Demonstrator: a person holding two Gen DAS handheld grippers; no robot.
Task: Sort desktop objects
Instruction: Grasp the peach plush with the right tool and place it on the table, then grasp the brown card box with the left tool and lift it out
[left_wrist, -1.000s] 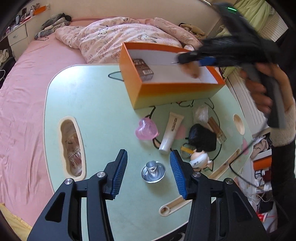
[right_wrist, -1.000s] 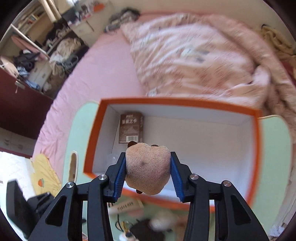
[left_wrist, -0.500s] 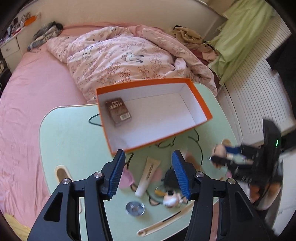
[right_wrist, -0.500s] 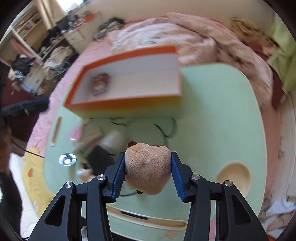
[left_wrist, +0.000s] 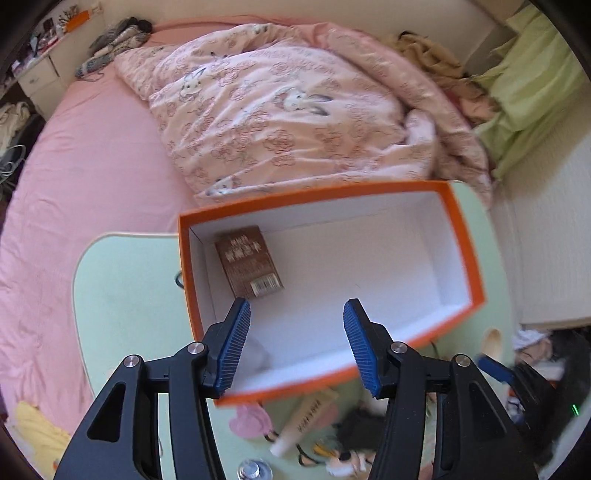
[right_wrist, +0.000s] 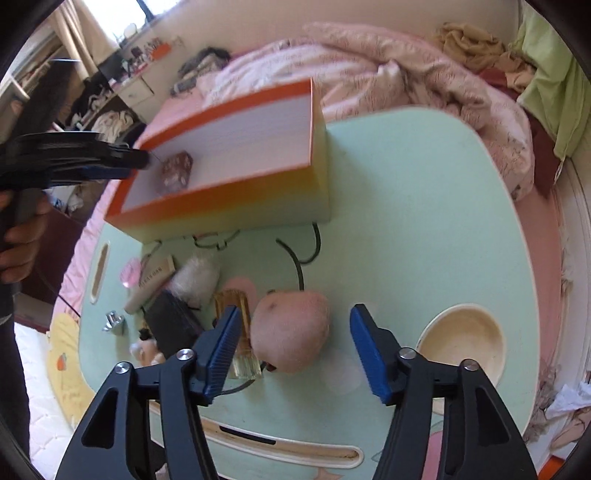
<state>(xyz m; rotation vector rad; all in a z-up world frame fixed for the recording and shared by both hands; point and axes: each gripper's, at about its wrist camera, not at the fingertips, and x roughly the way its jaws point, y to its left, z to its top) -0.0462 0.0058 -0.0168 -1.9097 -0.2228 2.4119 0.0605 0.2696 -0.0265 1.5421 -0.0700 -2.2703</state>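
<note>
My left gripper (left_wrist: 295, 310) hangs open over the orange box (left_wrist: 465, 236), nothing between its fingers. A brown packet (left_wrist: 249, 262) lies inside at the box's left end, and a faint clear thing (left_wrist: 256, 356) shows by the near wall. In the right wrist view a tan plush ball (right_wrist: 291, 332) rests on the pale green table (right_wrist: 406, 221). My right gripper (right_wrist: 295, 314) stands around it with its jaws opening, and neither pad touches the plush. At the left edge of that view a hand holds the left gripper (right_wrist: 74, 162) above the box (right_wrist: 236, 199).
Left of the plush lie an amber bottle (right_wrist: 240, 332), a black pouch (right_wrist: 171, 328), a white fluffy thing (right_wrist: 195, 280), a cream tube (right_wrist: 153, 277), a pink heart (right_wrist: 131, 273), a metal cap (right_wrist: 112, 321) and a small doll (right_wrist: 147, 349). A round recess (right_wrist: 461, 343) lies to the right. The bed surrounds the table.
The right gripper carried the plush from over the box down to the table and let go of it. The left gripper moved from above the metal cap to over the box.
</note>
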